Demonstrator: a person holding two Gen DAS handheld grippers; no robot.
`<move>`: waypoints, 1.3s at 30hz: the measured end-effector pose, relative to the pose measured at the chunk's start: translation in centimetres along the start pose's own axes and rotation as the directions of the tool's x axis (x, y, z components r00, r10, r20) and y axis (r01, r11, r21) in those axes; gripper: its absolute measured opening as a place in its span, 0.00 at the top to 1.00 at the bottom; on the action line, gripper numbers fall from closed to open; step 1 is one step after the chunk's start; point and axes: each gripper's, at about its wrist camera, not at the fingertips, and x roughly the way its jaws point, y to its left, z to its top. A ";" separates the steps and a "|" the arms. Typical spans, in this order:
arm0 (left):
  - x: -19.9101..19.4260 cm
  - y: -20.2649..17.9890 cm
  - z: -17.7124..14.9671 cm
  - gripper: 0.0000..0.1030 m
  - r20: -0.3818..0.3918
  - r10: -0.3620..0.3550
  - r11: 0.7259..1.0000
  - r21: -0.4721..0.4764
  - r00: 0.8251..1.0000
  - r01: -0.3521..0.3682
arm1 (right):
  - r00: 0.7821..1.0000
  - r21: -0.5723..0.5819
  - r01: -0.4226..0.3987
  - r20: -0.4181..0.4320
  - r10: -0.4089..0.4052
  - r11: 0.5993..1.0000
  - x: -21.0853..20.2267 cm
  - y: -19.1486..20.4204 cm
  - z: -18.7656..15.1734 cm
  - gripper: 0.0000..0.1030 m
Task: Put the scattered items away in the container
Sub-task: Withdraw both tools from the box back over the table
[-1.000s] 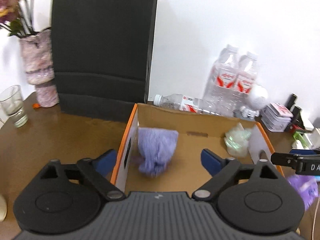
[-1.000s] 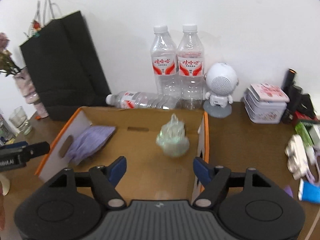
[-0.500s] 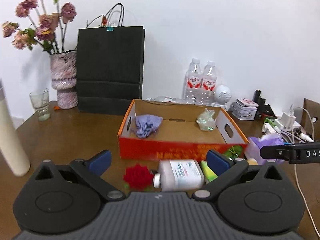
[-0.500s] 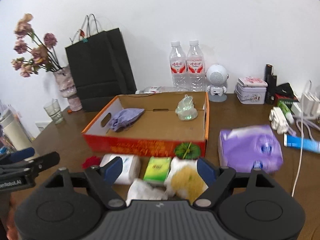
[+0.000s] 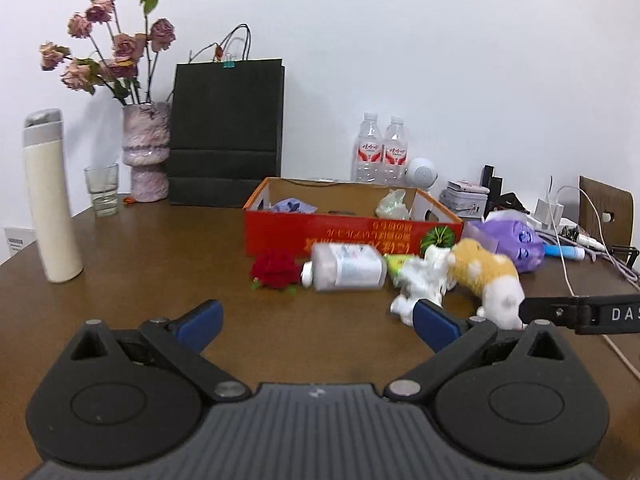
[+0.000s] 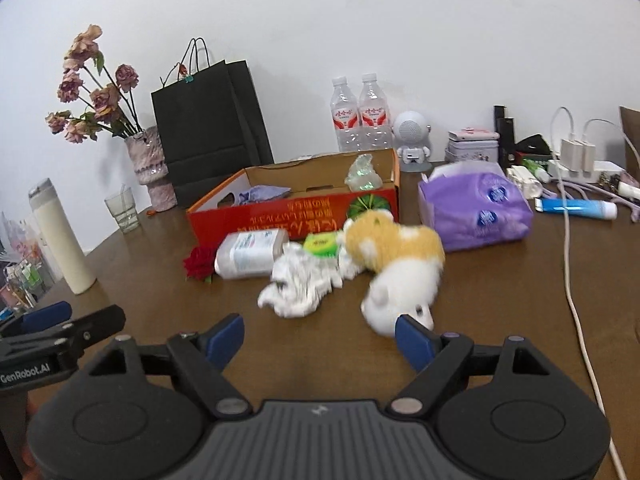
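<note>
Resting on brown wooden table [image 5: 140, 288]: open red-and-orange cardboard box [image 6: 288, 222], centre, interior mostly hidden behind its front wall. Visible over the rim only: top of crumpled lilac cloth [image 6: 262, 193] at the box's left end, top of clear crinkled plastic bag [image 6: 362, 174] at its right end.

Just right of box: purple soft tissue pack [image 6: 476, 206]. Behind box, against white wall: black paper carrier bag [image 5: 226, 132], 2 clear upright water bottles [image 6: 360, 118], white round robot-shaped speaker [image 6: 412, 138]. Far left: pink mottled vase with dried roses [image 5: 146, 152], cream cylindrical flask [image 5: 50, 200], clear drinking glass [image 5: 102, 190].

Scattered in front of box, outside it, blurred: orange-and-white plush toy [image 6: 394, 264], nearest; crumpled white cloth [image 6: 298, 284], touching the plush; white plastic bottle lying on its side [image 6: 250, 252]; green packet [image 6: 320, 246], half hidden behind cloth and plush; red fabric rose [image 5: 276, 272], beside the bottle's cap.

Left gripper [image 5: 316, 322]: blue-tipped jaws spread wide, holding nothing, above bare table. Right gripper [image 6: 320, 340]: jaws spread wide, holding nothing, right tip overlapping the plush's white end; contact not discernible.
</note>
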 end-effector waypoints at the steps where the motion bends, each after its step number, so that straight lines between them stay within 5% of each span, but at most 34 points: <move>1: -0.3 0.0 -0.5 0.00 0.007 -0.010 1.000 -0.005 1.000 0.010 | 1.000 -0.007 0.002 0.000 -0.002 1.000 -0.3 0.1 -0.7 0.20; 9: -2.8 -0.3 -2.6 0.00 0.029 0.003 1.000 -0.009 1.000 -0.003 | 0.995 -0.066 0.034 0.101 -0.027 0.997 -3.4 1.3 -4.2 0.18; 11: -3.7 -0.2 -3.1 0.00 0.057 0.001 1.000 -0.020 0.998 0.000 | 0.981 -0.068 0.055 0.190 -0.041 0.996 -4.9 1.6 -5.1 0.01; 14: -5.0 0.1 -4.3 0.00 0.122 0.010 1.000 -0.013 0.992 -0.008 | 0.953 -0.073 0.113 0.289 -0.087 0.991 -6.6 1.9 -6.5 0.00; 23: -5.0 0.5 -5.4 0.00 0.107 0.023 0.999 -0.032 0.994 -0.020 | 0.971 -0.028 0.087 0.226 -0.078 0.996 -5.4 1.6 -7.3 0.00; 29: -4.6 0.4 -5.1 0.00 0.097 0.027 0.999 -0.022 0.995 -0.025 | 0.958 0.077 -0.004 0.285 -0.018 0.997 -5.2 0.7 -8.4 0.00; 39: -1.8 -1.5 -2.8 0.00 0.041 -0.016 0.998 0.056 0.999 0.014 | 0.976 -0.015 0.132 0.177 -0.127 0.991 -3.0 0.8 -6.5 0.08</move>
